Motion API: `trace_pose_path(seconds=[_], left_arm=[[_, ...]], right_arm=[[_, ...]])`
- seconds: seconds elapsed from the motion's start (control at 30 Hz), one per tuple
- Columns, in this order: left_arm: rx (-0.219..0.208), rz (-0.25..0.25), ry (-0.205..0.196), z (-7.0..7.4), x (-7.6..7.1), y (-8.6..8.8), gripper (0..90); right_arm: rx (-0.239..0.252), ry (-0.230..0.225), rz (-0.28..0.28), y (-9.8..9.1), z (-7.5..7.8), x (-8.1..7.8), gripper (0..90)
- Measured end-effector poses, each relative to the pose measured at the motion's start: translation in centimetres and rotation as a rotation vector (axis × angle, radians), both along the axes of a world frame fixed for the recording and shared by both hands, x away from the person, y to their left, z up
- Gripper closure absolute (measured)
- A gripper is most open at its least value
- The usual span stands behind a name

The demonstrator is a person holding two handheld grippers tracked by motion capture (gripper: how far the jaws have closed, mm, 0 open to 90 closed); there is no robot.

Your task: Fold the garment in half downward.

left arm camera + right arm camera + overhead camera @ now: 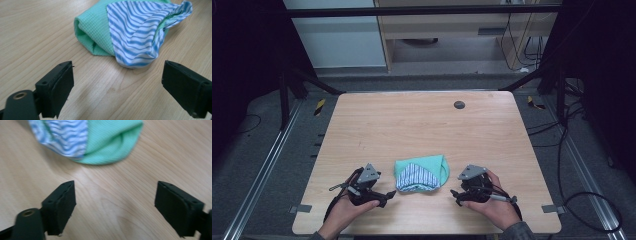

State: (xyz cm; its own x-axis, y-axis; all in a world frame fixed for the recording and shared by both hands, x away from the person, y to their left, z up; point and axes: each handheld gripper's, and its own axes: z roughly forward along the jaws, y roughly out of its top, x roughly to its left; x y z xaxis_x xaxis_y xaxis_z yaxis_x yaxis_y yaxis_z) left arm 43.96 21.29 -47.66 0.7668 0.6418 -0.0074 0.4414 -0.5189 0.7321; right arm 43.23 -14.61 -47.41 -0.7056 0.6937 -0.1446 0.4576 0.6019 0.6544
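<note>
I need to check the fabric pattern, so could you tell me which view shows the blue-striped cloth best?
The left gripper view: the striped cloth is sharp, close and nearly whole there. The right gripper view blurs and crops it; the high view shows it small.

Mint-green waffle-textured cloth (97, 32), blue-and-white striped fabric (136, 32), pale wood-grain table (412, 125), black claws.

Left hand (343, 210): enters from 6 o'clock, wrapped around the left gripper (384, 196).
Left gripper jaws: spread wide, nothing between them.
Right hand (493, 206): enters from 6 o'clock, wrapped around the right gripper (455, 195).
Right gripper jaws: spread wide, nothing between them.
</note>
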Motion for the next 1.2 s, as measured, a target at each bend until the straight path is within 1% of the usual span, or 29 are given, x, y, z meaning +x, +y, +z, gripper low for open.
trace_pose_path(seconds=[0.03, 0.07, 0.1, 0.13, 0.2, 0.23, 0.3, 0.33, 0.43, 0.47, 0.53, 0.6, 0.67, 0.7, 0.73, 0.8, 0.83, 0.9, 0.97, 1.0, 1.07, 1.1, 1.13, 1.2], left_arm=[[0.007, 0.001, -0.003, 0.0, 0.1, 0.1, 9.8], [0.012, 0.004, -0.005, 0.0, 0.1, 0.2, 9.6], [0.012, 0.006, -0.002, 0.0, 0.2, 0.4, 9.1], [0.01, 0.009, -0.002, 0.0, 0.3, 0.5, 8.9], [0.02, 0.01, 0.003, 0.0, 0.4, 0.8, 8.2], [0.038, 0.014, 0.007, 0.0, 0.4, 0.9, 7.7], [0.068, 0.021, 0.014, 0.0, 0.5, 1.2, 7.5], [0.07, 0.023, 0.015, 0.0, 0.6, 1.3, 6.8], [0.071, 0.052, 0.017, -0.1, 1.1, 2.0, 6.7], [0.074, 0.062, 0.02, -0.2, 1.5, 2.3, 6.6], [0.09, 0.085, 0.013, -0.3, 2.0, 2.8, 6.5], [0.105, 0.112, 0.012, -0.5, 2.7, 3.3, 6.5], [0.107, 0.125, 0.018, -0.6, 3.2, 3.8, 6.4], [0.104, 0.147, 0.014, -0.7, 3.6, 4.0, 6.4], [0.104, 0.157, 0.011, -0.8, 3.9, 4.2, 6.5], [0.097, 0.177, 0.002, -0.9, 4.5, 4.5, 6.5], [0.099, 0.197, -0.003, -1.0, 4.8, 4.7, 6.4], [0.094, 0.223, -0.012, -1.3, 5.4, 5.0, 6.5], [0.09, 0.244, -0.003, -1.7, 5.8, 5.3, 6.5], [0.091, 0.255, 0.001, -2.0, 6.1, 5.5, 6.5], [0.092, 0.283, -0.006, -2.5, 6.5, 5.8, 6.6], [0.084, 0.296, -0.009, -2.6, 6.7, 6.0, 6.6], [0.063, 0.31, -0.007, -2.8, 6.8, 6.2, 5.9], [0.042, 0.326, 0.0, -3.0, 7.0, 6.5, 5.9]], right_arm=[[0.009, 0.013, -0.022, -0.3, -0.1, 0.2, 14.9], [0.013, 0.013, -0.033, -0.7, -0.1, 0.3, 13.3], [0.019, 0.014, -0.049, -1.0, -0.2, 0.5, 11.5], [0.018, 0.024, -0.076, -1.4, -0.3, 0.7, 9.2], [0.034, 0.036, -0.109, -1.9, -0.4, 1.0, 8.4], [0.044, 0.035, -0.123, -2.3, -0.6, 1.2, 8.1], [0.055, 0.053, -0.16, -3.0, -0.9, 1.6, 7.5], [0.055, 0.055, -0.17, -3.3, -1.1, 1.7, 7.4], [0.047, 0.061, -0.198, -3.9, -1.4, 2.1, 7.0], [0.053, 0.055, -0.206, -4.1, -1.5, 2.2, 7.0], [0.083, 0.059, -0.234, -4.6, -1.4, 2.6, 7.0], [0.099, 0.045, -0.253, -5.0, -1.5, 3.0, 7.2], [0.101, 0.048, -0.271, -5.4, -1.5, 3.4, 7.2], [0.101, 0.049, -0.283, -5.5, -1.6, 3.7, 7.2], [0.096, 0.042, -0.293, -5.7, -1.7, 4.0, 7.1], [0.115, 0.033, -0.322, -6.0, -1.9, 4.6, 6.7], [0.118, 0.025, -0.335, -6.2, -2.0, 4.8, 6.6], [0.132, 0.017, -0.389, -6.6, -2.3, 5.6, 6.7], [0.167, 0.026, -0.43, -6.8, -2.7, 6.3, 6.8], [0.166, 0.024, -0.435, -6.8, -2.8, 6.5, 6.8], [0.145, -0.011, -0.455, -6.8, -3.0, 6.9, 7.3], [0.151, -0.015, -0.466, -6.7, -3.1, 7.1, 7.3], [0.161, -0.011, -0.474, -6.6, -3.2, 7.2, 7.3], [0.154, -0.011, -0.486, -6.5, -3.4, 7.5, 7.3]])
